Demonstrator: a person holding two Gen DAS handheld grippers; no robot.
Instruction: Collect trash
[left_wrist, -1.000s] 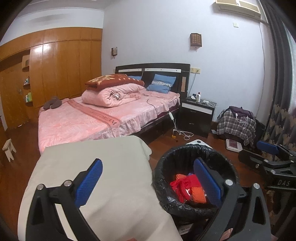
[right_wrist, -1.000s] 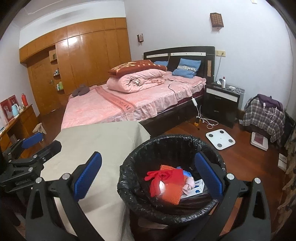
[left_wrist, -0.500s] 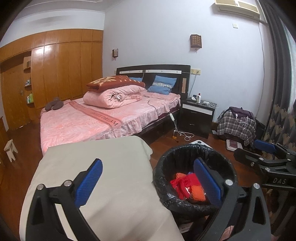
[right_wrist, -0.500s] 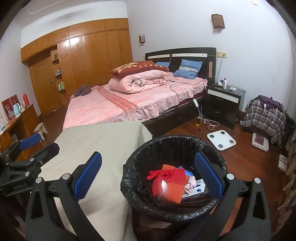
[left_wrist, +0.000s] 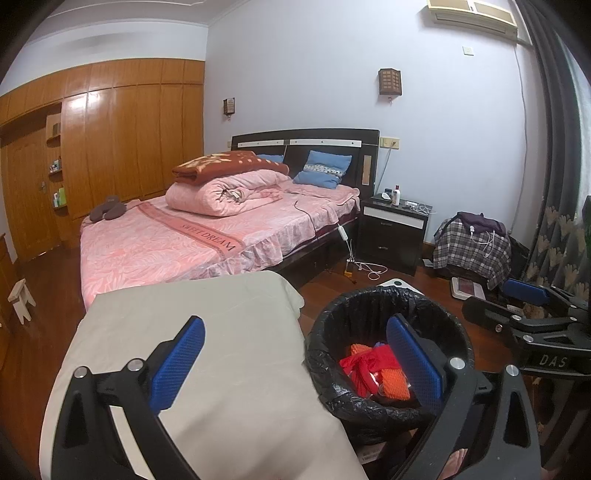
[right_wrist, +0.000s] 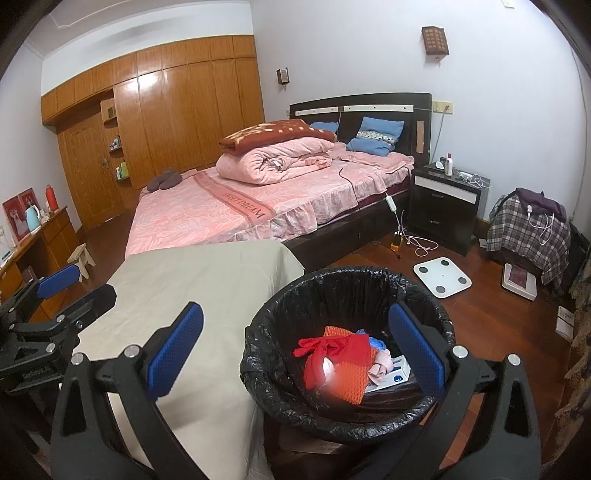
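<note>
Several discarded items (right_wrist: 345, 356), red and orange cloth among them, are held in the black-lined bin (right_wrist: 347, 295); none is seen on the beige cloth-covered table (right_wrist: 192, 280). Left gripper (left_wrist: 295, 360) and right gripper (right_wrist: 295, 349) are spread wide, empty; collection is judged nearly done.

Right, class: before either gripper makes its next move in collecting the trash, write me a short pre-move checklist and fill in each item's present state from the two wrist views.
1. Left gripper open and holding nothing: ok.
2. Right gripper open and holding nothing: ok.
3. Trash bin in reach beside the cloth-covered table: ok.
4. Black liner folded over the bin's rim: ok.
5. Room left in the bin above the red cloth and small box: ok.
6. Next piece of trash located: cannot tell; none is evident on the table top.
</note>
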